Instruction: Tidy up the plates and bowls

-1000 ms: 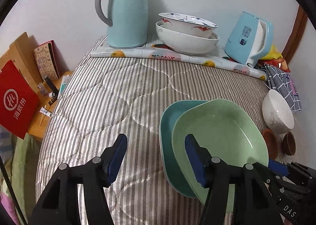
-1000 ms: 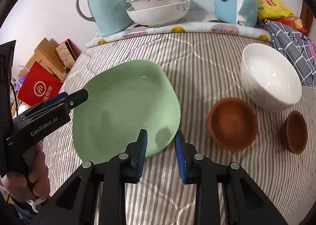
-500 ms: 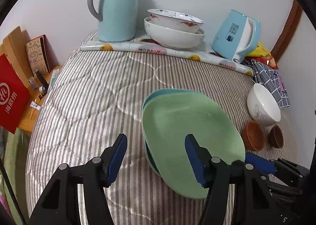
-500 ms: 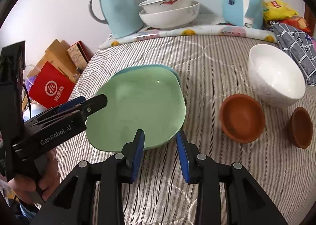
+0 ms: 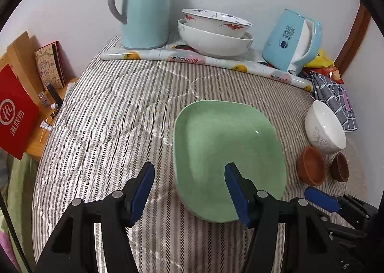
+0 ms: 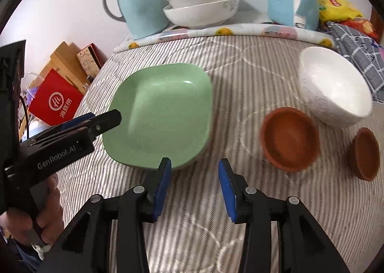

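Note:
A green square plate [image 5: 228, 153] [image 6: 163, 114] lies flat on the striped cloth, covering the teal plate beneath it, which is hidden. My left gripper [image 5: 189, 191] is open and empty, its right finger over the plate's near edge. My right gripper [image 6: 194, 184] is open and empty, just off the plate's near right corner. A white bowl [image 5: 324, 129] [image 6: 333, 88], a larger brown bowl [image 5: 312, 165] [image 6: 290, 138] and a small brown bowl [image 5: 339, 167] [image 6: 364, 153] stand to the right of the plate.
At the back stand a blue thermos jug [image 5: 144, 6], two stacked white bowls [image 5: 216, 33], a blue kettle [image 5: 292, 42], and a checked cloth [image 5: 333, 97]. Off the left edge are a red bag [image 5: 14, 114] and boxes.
My right gripper opened and let go of the green plate, which now lies flat on the teal plate. The right gripper drew back to the right. The left gripper stayed open.

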